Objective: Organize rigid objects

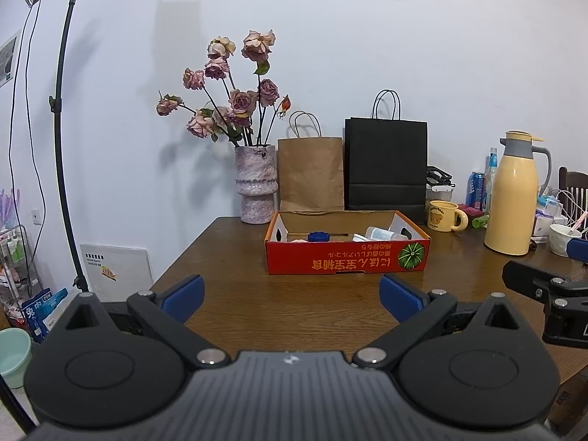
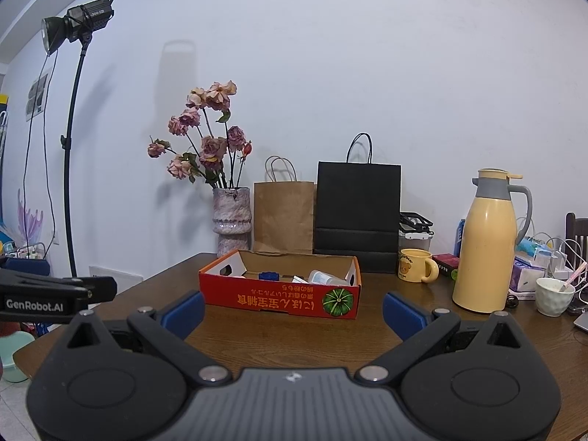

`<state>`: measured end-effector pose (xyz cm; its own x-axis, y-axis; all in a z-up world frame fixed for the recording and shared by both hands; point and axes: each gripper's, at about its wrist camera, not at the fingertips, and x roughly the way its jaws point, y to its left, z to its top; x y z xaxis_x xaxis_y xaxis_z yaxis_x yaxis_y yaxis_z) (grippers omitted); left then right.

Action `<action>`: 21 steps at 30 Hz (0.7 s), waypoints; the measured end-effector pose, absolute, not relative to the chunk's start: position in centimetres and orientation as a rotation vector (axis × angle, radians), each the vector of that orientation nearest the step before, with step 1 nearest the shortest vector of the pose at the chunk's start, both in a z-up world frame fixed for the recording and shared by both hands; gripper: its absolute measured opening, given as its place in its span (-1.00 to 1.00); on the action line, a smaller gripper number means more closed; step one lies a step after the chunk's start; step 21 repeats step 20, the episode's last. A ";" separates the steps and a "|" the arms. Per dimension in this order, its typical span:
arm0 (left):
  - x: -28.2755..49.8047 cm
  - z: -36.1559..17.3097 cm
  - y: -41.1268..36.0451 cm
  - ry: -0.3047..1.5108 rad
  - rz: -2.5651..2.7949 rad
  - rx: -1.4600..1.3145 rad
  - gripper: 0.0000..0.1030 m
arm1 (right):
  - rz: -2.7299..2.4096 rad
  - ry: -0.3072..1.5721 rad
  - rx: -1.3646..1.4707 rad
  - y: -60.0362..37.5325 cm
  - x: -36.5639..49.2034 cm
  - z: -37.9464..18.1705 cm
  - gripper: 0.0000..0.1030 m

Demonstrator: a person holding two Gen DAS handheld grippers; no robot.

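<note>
Red cardboard box (image 1: pixel 347 255) sitting ahead of both grippers.
Left gripper (image 1: pixel 290 299) and right gripper (image 2: pixel 293 310) are hovering spread wide, gripping nothing.

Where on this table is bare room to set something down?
Bare wood lies between the red box and both open grippers, left and right, and left of the box before the vase. The right end is crowded around the mug, thermos and white cup.
</note>
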<state>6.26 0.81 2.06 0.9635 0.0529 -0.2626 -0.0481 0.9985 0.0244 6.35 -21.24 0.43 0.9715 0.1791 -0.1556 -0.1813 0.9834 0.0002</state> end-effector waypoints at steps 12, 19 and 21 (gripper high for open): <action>6.2 2.0 0.7 0.264 0.051 0.017 1.00 | 0.182 0.158 -0.015 -21.2 6.4 0.4 1.00; 6.2 2.0 0.8 0.262 0.050 0.012 1.00 | 0.184 0.160 -0.016 -21.3 6.3 0.1 1.00; 6.1 2.0 0.7 0.261 0.049 0.012 1.00 | 0.184 0.160 -0.016 -21.3 6.4 0.1 1.00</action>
